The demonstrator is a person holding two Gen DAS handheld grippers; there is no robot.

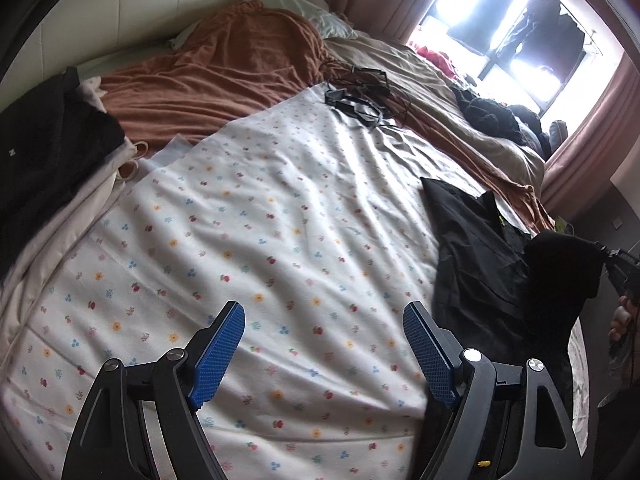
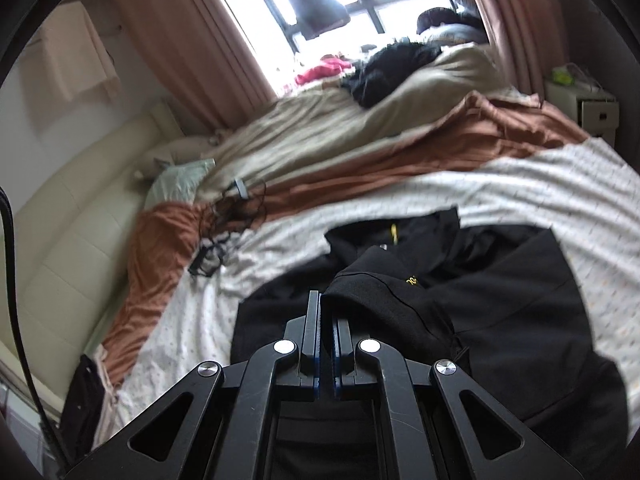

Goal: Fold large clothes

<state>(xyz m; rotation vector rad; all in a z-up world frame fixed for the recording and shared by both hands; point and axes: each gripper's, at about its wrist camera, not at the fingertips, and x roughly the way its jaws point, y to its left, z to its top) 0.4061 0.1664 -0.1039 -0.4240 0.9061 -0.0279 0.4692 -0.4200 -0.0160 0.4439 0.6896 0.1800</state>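
Black garment (image 2: pixel 500 304) lay crumpled at 4 o'clock on floral sheet (image 1: pixel 260 216), barely started. Right gripper (image 2: pixel 326 312) pinched edge of it, lifted. Left gripper (image 1: pixel 322 344) hung wide, holding nothing. Folded stack (image 1: pixel 52 148) sat at 9 o'clock. Spreading and all folds left, probably.

matt black garment (image 2: pixel 500 292) (cloth), crumpled cotton bedsheet (image 1: pixel 280 208)
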